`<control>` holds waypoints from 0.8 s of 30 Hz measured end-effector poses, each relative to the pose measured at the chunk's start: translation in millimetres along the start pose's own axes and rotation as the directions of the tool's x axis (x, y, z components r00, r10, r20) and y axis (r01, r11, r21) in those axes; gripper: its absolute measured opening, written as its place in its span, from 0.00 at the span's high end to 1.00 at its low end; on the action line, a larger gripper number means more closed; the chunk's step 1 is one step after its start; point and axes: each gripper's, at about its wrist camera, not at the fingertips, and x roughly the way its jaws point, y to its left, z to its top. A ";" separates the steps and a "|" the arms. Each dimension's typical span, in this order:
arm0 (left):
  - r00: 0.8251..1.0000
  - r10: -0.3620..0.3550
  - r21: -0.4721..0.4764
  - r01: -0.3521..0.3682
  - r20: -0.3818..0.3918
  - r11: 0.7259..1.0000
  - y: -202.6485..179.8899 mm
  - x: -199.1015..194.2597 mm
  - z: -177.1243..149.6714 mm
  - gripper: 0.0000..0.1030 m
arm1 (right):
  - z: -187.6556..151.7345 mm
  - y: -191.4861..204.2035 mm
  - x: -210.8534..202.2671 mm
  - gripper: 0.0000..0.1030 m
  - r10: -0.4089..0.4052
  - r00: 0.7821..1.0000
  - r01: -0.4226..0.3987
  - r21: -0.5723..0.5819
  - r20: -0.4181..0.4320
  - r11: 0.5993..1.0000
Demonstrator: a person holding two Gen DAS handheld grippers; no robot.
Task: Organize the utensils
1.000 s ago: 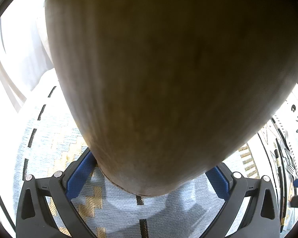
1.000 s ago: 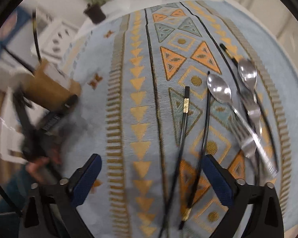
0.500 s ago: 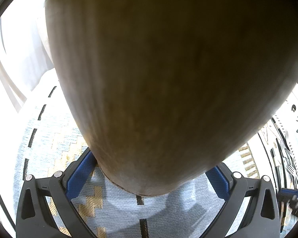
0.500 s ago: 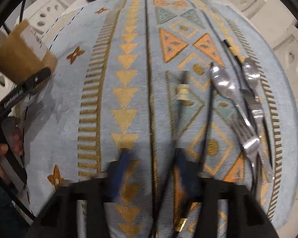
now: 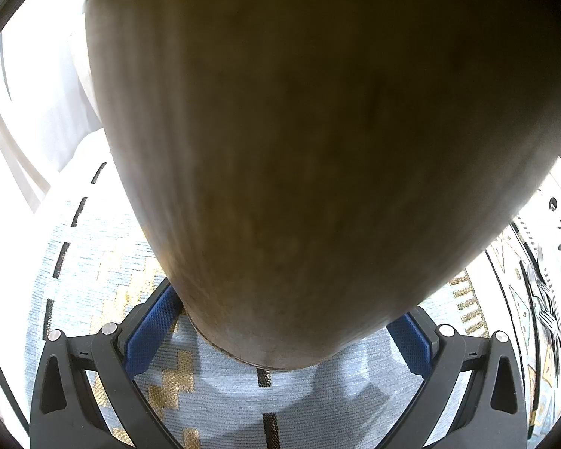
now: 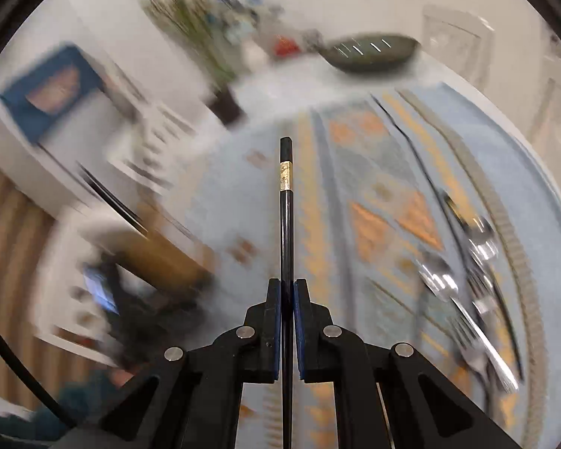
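My right gripper is shut on a black chopstick with a gold band, held up off the patterned cloth. Spoons and forks lie on the cloth at the right, blurred. My left gripper is shut on a brown wooden utensil holder, its blue pads pressed on the holder's lower sides. The holder fills most of the left wrist view. The holder also shows blurred at the left in the right wrist view.
A dark dish, a potted plant and small items stand at the table's far end. A white chair back is beyond. The blue patterned cloth lies under the holder.
My right gripper closed on one black chopstick and lifted it off the cloth, swinging toward the left. The left gripper and holder have not moved.
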 end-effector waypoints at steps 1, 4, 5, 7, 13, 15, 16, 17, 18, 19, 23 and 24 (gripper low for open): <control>1.000 -0.001 0.000 0.001 0.000 1.000 1.1 -0.2 -0.1 0.01 | 13.0 9.1 -9.1 0.94 0.041 0.998 -0.040 -0.009 0.043 0.999; 1.000 0.000 0.000 0.000 0.000 1.000 0.5 -0.1 -0.2 0.01 | 47.0 40.9 -33.0 0.94 0.155 0.975 -0.149 -0.054 0.158 0.987; 1.000 0.000 0.000 0.000 0.000 1.000 0.0 0.0 -0.2 0.01 | 55.6 52.7 -36.9 0.94 0.184 0.966 -0.174 -0.068 0.183 0.982; 1.000 0.000 0.000 0.000 0.000 1.000 0.4 -0.2 -0.2 0.01 | 73.4 77.8 -47.8 0.94 0.240 0.941 -0.218 -0.116 0.240 0.969; 1.000 0.000 0.000 0.000 0.000 1.000 0.0 -0.2 -0.1 0.01 | 99.5 141.6 -47.9 0.94 0.325 0.898 -0.246 -0.273 0.298 0.930; 1.000 0.000 0.000 0.000 0.000 1.000 -0.3 -0.2 0.0 0.01 | 104.5 156.3 -41.8 0.94 0.340 0.882 -0.249 -0.287 0.327 0.925; 1.000 0.000 0.000 0.000 0.000 1.000 0.0 -0.3 0.0 0.01 | 106.5 161.8 -38.4 0.94 0.370 0.869 -0.278 -0.295 0.328 0.914; 1.000 0.001 0.001 -0.001 0.000 1.000 0.2 -0.4 0.0 0.01 | 107.2 167.2 -36.0 0.94 0.397 0.859 -0.307 -0.298 0.322 0.904; 1.000 0.000 0.000 0.000 0.000 1.000 -0.3 -0.3 0.1 0.01 | 115.6 169.9 -28.2 0.94 0.409 0.854 -0.319 -0.298 0.321 0.900; 1.000 0.000 0.000 0.000 0.000 1.000 0.6 -0.5 0.0 0.01 | 117.5 172.8 -23.0 0.94 0.422 0.849 -0.331 -0.303 0.318 0.894; 1.000 -0.003 -0.001 0.003 0.000 1.000 1.1 -0.3 -2.0 0.01 | 122.1 193.8 2.8 0.94 0.427 0.853 -0.317 -0.351 0.300 0.881; 1.000 -0.004 -0.001 0.004 0.000 1.000 1.8 -0.3 -2.1 0.01 | 121.6 197.9 5.0 0.94 0.424 0.855 -0.308 -0.364 0.300 0.879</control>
